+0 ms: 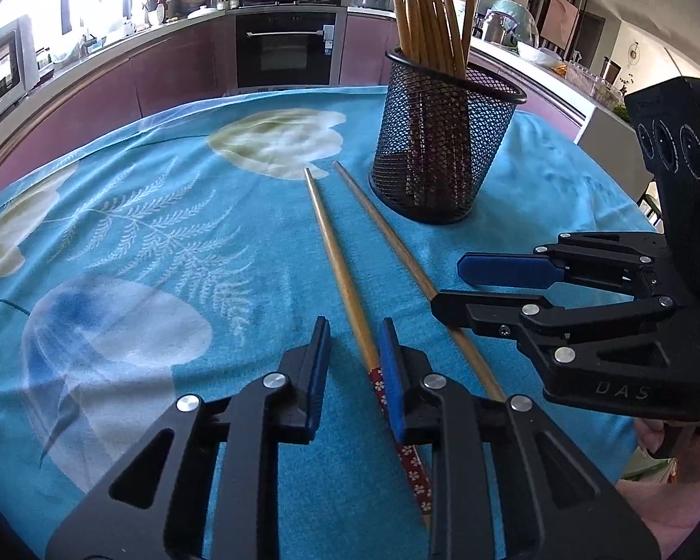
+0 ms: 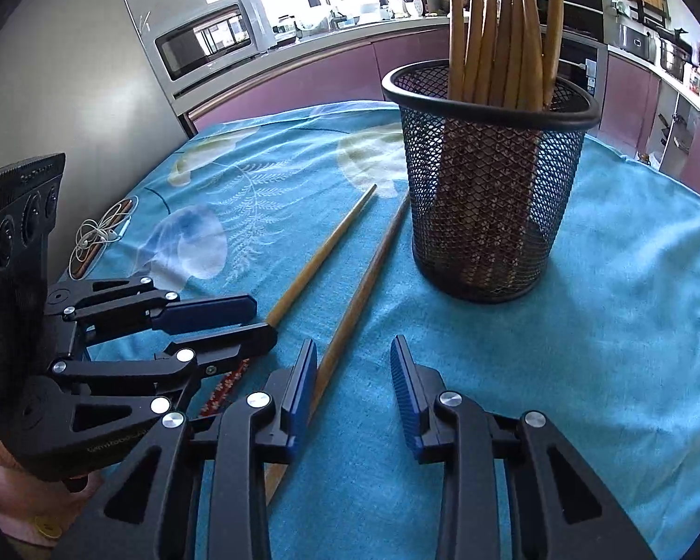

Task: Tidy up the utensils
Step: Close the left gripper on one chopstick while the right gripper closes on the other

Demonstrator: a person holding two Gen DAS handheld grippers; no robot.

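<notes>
Two wooden chopsticks lie side by side on the blue cloth. The left chopstick (image 1: 336, 266) (image 2: 322, 256) has a red flowered end and passes between my left gripper's open jaws. The right chopstick (image 1: 387, 238) (image 2: 364, 284) runs under my right gripper. A black mesh holder (image 1: 443, 140) (image 2: 490, 186) with several upright chopsticks stands beyond them. My left gripper (image 1: 352, 364) (image 2: 252, 317) is open, low over the cloth. My right gripper (image 2: 352, 387) (image 1: 448, 284) is open, with its left finger beside the right chopstick.
The table carries a blue cloth (image 1: 140, 233) with flower prints. A coiled white earphone cable (image 2: 98, 238) lies at the table's left edge. Kitchen counters, an oven (image 1: 284, 51) and a microwave (image 2: 210, 37) stand behind.
</notes>
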